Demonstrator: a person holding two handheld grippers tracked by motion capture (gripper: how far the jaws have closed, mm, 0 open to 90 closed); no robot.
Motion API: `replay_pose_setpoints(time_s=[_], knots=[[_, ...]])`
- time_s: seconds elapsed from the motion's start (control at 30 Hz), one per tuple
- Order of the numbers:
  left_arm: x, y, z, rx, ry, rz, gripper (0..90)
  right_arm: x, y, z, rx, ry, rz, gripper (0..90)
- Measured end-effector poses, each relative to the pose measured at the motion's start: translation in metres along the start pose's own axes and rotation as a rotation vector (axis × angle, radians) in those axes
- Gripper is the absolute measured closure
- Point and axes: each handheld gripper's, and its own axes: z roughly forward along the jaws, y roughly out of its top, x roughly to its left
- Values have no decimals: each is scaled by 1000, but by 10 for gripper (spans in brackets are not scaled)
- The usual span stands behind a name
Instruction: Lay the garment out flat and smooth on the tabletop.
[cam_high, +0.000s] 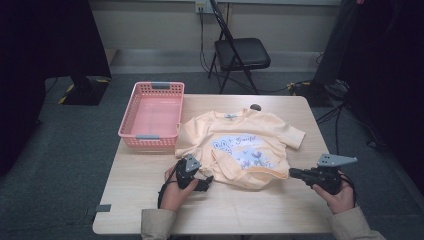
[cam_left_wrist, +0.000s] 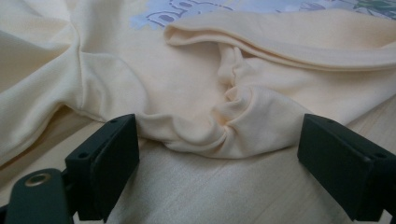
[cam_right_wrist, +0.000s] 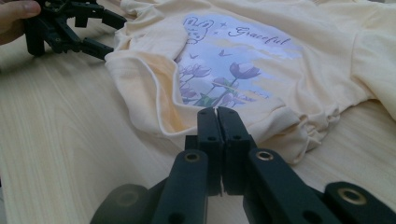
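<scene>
On a pale wooden table (cam_high: 150, 200), a yellow T-shirt (cam_high: 240, 145) with a purple flower print lies face up near the middle, its lower hem bunched and folded back toward the person. At the shirt's near left corner, the left gripper (cam_high: 204, 182) rests low on the wood with its jaws spread wide; in the left gripper view a crumpled fold of hem (cam_left_wrist: 233, 126) sits between the jaws, with neither pad pressing it. Off the shirt's near right corner, the right gripper (cam_high: 292, 173) is held just beside the fabric edge, its jaws pressed together with nothing between them; the right gripper view shows their tips close to the rumpled hem (cam_right_wrist: 299, 126). Bare tabletop runs along the near edge in front of both hands. A pink basket (cam_high: 131, 120) stands at the far left corner, just beside the shirt's sleeve, and a black folding chair (cam_high: 242, 52) stands beyond the table.
</scene>
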Motion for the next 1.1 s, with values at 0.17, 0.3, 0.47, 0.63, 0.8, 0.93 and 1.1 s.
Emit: replay_pose_setpoints(time_s=[0.17, 0.3, 0.47, 0.63, 0.8, 0.93, 1.1], knots=[[0, 0, 0, 0, 1, 2, 120, 1, -9, -7, -3, 4, 7, 889], [0, 0, 0, 0, 1, 2, 121, 3, -15, -12, -6, 2, 9, 889], [0, 0, 0, 0, 1, 2, 120, 7, -21, -17, -4, 6, 13, 889], [0, 0, 0, 0, 1, 2, 121, 13, -28, -21, -11, 8, 13, 889], [0, 0, 0, 0, 1, 2, 120, 18, -30, -24, -14, 17, 7, 889], [0, 0, 0, 0, 1, 1, 120, 20, -34, -27, -6, 20, 5, 889], [0, 0, 0, 0, 1, 2, 121, 23, -41, -34, -5, 13, 10, 888]])
